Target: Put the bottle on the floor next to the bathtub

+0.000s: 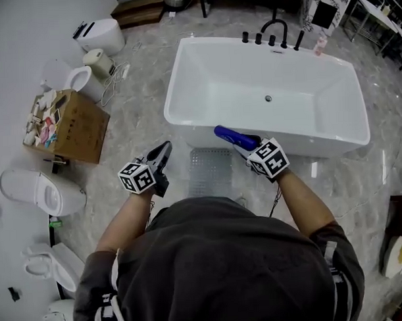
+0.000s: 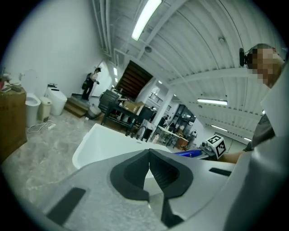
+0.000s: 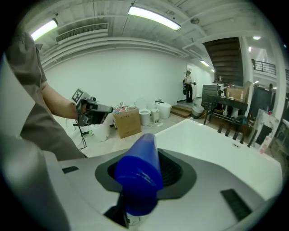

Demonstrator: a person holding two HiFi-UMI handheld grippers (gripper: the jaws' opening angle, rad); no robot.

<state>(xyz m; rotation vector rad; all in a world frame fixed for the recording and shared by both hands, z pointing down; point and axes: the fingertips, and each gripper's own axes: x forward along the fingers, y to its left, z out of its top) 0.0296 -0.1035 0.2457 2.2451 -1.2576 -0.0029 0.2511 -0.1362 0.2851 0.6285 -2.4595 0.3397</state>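
A cardboard box (image 1: 75, 131) stands at the left edge of the marbled floor (image 1: 136, 106), among white toilets (image 1: 41, 192). The left gripper (image 1: 165, 150), jaws pressed together on nothing, hangs above the floor just left of a pale gridded mat (image 1: 211, 169). To its right, the blue bottle (image 1: 228, 133) is in the air, lying nearly level over the near rim of the white bathtub (image 1: 263, 69), clamped in the right gripper (image 1: 245, 144). Black taps (image 1: 275, 32) line the tub's far edge.
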